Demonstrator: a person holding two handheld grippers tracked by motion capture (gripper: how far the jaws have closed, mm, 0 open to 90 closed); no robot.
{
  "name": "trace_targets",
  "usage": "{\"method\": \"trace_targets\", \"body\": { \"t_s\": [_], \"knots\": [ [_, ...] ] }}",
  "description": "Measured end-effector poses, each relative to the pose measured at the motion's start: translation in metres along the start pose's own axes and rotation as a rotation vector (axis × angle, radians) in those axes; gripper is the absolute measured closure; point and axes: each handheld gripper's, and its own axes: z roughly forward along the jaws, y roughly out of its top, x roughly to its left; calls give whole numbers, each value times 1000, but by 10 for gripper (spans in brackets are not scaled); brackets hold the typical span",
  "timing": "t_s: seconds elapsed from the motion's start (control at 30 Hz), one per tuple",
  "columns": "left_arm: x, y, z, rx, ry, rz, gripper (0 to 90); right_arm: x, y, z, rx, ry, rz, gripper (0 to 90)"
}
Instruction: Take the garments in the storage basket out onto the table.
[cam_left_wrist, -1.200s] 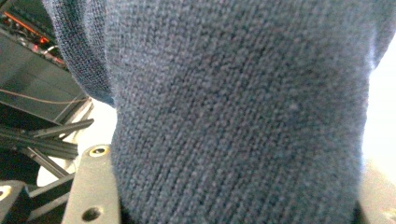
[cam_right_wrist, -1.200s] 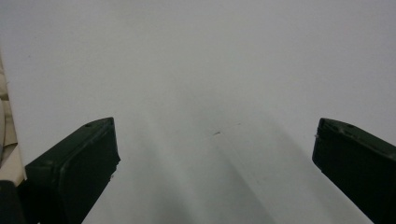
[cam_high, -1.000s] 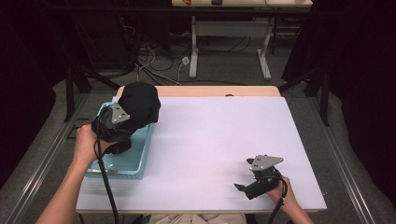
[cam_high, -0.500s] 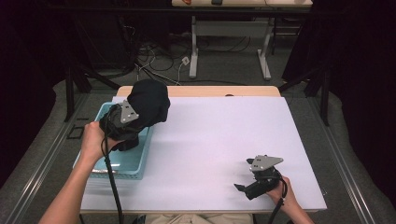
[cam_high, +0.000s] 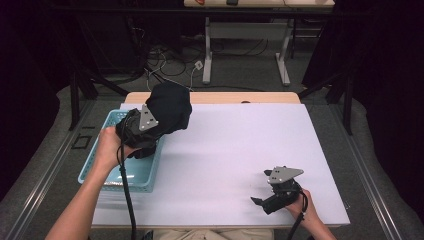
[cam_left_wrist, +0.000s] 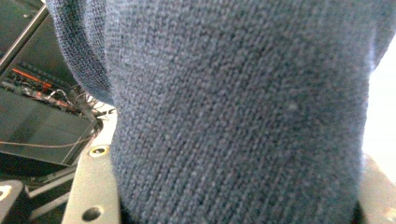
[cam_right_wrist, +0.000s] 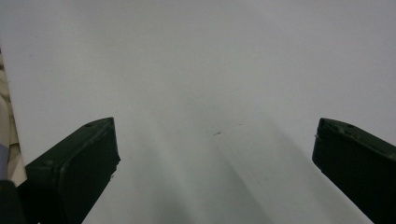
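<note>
The dark knitted garment (cam_high: 171, 107) has come up and across: a second ago it was bunched over the blue basket (cam_high: 102, 178), and now the left gripper (cam_high: 150, 131) carries it up at the basket's right rim, swinging toward the open white desk (cam_high: 240, 150). Half a second back it was lower and further left, so the lift is clearly under way. The left hand (cam_high: 107, 147) has risen with it, the forearm angling in from the bottom left.

In the left gripper view the blue-grey knit (cam_left_wrist: 233, 116) hangs right against the lens, weave sharp, with metal plates peeking out either side at the bottom. The left gripper is pinching that garment; the cloth bulges above and beyond it, clear of the basket floor.

What that means: the garment looks almost out of the basket, and I'd judge the carry over to the bare desk is the step in hand, with setting it down to come.

Over on the right, nothing has budged. The right gripper (cam_high: 270, 199) sits near the desk's front right corner exactly where it was, the right hand (cam_high: 305, 205) behind it. The right gripper view shows its black jaws spread wide over plain white desk (cam_right_wrist: 210, 70), holding nothing.
</note>
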Motion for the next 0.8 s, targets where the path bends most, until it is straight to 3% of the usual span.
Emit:
{"method": "trace_targets", "body": {
  "t_s": [0.3, 0.8],
  "knots": [
    [-6, 11, 3, -5, -16, 31, 394, 0, 0, 0, -1, -1, -3, 0],
    [-19, 40, 10, -59, -53, 63, 394, -1, 0, -1, -6, 3, -3, 0]
  ]
}}
